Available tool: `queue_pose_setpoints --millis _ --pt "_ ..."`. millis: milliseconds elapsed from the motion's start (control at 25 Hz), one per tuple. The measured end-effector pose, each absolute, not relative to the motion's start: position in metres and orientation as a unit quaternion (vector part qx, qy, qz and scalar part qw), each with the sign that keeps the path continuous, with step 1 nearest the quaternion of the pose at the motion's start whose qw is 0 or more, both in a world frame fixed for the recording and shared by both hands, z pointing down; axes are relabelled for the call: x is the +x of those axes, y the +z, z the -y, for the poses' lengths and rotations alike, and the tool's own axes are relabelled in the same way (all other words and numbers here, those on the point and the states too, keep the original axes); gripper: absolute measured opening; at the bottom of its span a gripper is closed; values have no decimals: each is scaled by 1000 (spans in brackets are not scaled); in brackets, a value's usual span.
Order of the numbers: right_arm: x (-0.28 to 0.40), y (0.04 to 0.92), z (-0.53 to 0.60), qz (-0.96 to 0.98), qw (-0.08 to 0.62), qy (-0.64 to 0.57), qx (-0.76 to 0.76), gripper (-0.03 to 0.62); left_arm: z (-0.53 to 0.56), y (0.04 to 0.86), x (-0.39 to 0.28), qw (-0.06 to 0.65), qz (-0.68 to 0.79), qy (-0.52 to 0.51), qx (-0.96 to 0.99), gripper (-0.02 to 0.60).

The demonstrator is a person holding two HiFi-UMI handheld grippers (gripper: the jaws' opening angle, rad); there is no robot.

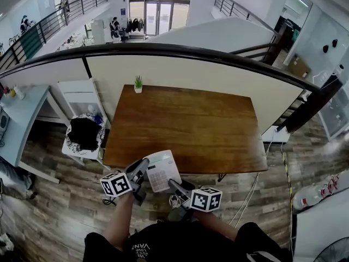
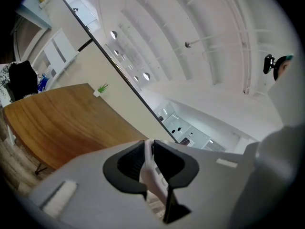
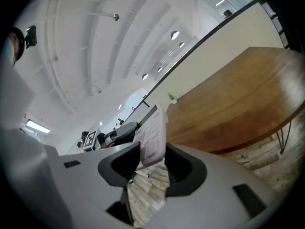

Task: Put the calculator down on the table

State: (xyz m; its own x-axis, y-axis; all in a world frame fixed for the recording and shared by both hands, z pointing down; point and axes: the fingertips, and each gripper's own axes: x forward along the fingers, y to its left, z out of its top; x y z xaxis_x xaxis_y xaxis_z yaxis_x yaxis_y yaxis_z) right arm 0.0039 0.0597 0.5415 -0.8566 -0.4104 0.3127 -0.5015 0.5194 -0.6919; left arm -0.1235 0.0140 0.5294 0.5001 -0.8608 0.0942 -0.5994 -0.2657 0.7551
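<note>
Lettering first: the white print on the person's dark shirt (image 1: 150, 250) is too small for us to read, and we find no legible brand on the calculator (image 1: 161, 170). We see a pale grey-white body, a display strip at its far end and rows of light keys below it. It is held over the near edge of the wooden table (image 1: 207, 130), between both tools. The left gripper (image 1: 143, 169) has its jaws nearly together on the calculator's thin side edge. The right gripper (image 1: 173, 185) clamps the near end with its jaws set wider.
</note>
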Motion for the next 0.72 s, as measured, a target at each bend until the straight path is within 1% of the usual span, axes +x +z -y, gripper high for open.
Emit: queue_pose_setpoints --millis 720 --pt "5 546 81 885 83 404 215 166 113 533 -127 374 508 -181 754 53"
